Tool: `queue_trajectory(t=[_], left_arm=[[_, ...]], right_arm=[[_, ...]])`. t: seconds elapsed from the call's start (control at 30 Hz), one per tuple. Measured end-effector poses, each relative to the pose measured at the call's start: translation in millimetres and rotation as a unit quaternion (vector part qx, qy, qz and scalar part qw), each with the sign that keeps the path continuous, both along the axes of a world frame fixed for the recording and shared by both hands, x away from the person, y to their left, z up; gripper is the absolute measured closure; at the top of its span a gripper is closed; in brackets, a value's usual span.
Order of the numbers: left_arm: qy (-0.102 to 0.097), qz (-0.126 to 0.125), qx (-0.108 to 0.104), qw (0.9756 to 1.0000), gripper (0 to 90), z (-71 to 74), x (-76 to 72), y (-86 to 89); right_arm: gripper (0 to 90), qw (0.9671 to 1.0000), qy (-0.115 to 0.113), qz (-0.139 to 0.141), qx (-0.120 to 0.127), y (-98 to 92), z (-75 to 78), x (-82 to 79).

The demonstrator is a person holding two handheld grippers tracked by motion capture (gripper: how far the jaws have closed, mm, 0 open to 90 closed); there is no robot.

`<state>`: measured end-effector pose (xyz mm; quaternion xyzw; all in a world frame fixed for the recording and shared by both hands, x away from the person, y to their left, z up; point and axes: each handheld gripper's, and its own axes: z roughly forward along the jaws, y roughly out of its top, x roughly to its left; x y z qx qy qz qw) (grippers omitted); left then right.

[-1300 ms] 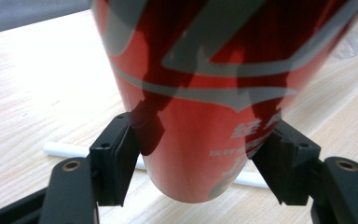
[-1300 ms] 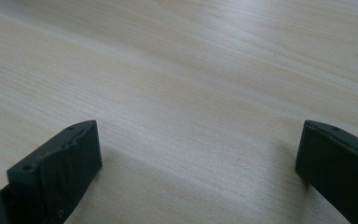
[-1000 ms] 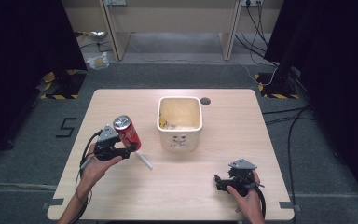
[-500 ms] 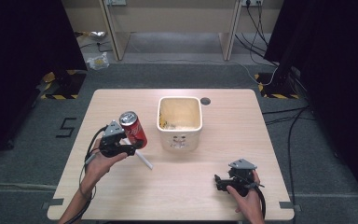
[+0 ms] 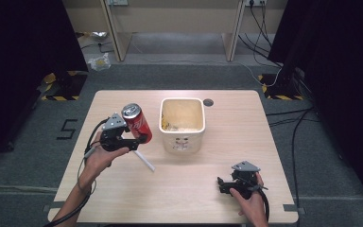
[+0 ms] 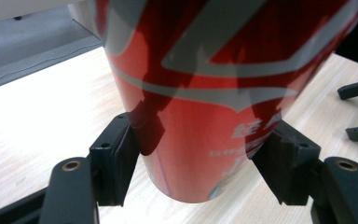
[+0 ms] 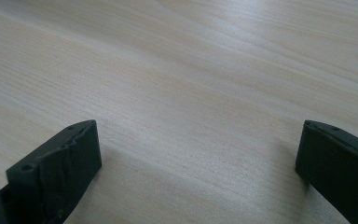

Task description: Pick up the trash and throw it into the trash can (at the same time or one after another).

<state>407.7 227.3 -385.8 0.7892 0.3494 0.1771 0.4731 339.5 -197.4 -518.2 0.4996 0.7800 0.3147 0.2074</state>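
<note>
Right claw lay on the pale wooden counter at about 5 o'clock, jaws spread wide with nothing between them.

Left claw at 9 o'clock was clamped on the red aluminium drinks can, pads pressing its lower wall from both sides, the can tilted and clear of the counter.

White thin stick lay just below it.

Cream square plastic tub stood near centre, just to the can's 3 o'clock.

Judged: the can is light, thin-walled, smooth; it would dent under a hard squeeze and could slip. Best grip is mid-body, across the width.
</note>
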Motion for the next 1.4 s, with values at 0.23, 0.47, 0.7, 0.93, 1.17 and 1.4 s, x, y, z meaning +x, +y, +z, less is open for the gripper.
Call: queue_trajectory(t=[0.23, 0.47, 0.7, 0.93, 1.17, 1.4], left_arm=[[-0.009, -0.009, 0.001, 0.9999, 33.7, 18.0, 6.3, -5.8], [-0.01, -0.019, 0.0, 0.9998, 33.7, 28.3, 12.5, -15.0], [-0.013, -0.029, 0.0, 0.9995, 33.7, 37.0, 19.9, -30.3], [-0.012, -0.035, 0.0, 0.9993, 33.7, 39.7, 26.3, -42.9], [-0.013, -0.043, -0.004, 0.999, 33.7, 44.7, 33.8, -56.4], [-0.01, -0.051, 0.001, 0.9986, 33.7, 44.3, 43.0, -76.2]], right_arm=[[0.4, 1.0, 0.0, 0.0, 0.0, 0.0, 0.0, 0.0], [0.4, 1.0, 0.0, 0.0, 0.0, 0.0, 0.0, 0.0], [0.3, 1.0, -0.001, 0.001, -0.001, -0.2, -0.1, 0.1], [0.4, 1.0, -0.002, 0.002, -0.001, -0.4, -0.2, 0.2], [0.3, 1.0, -0.001, 0.001, -0.001, -0.3, -0.1, 0.1], [0.4, 1.0, 0.0, 0.001, 0.0, -0.1, 0.0, 0.0]])
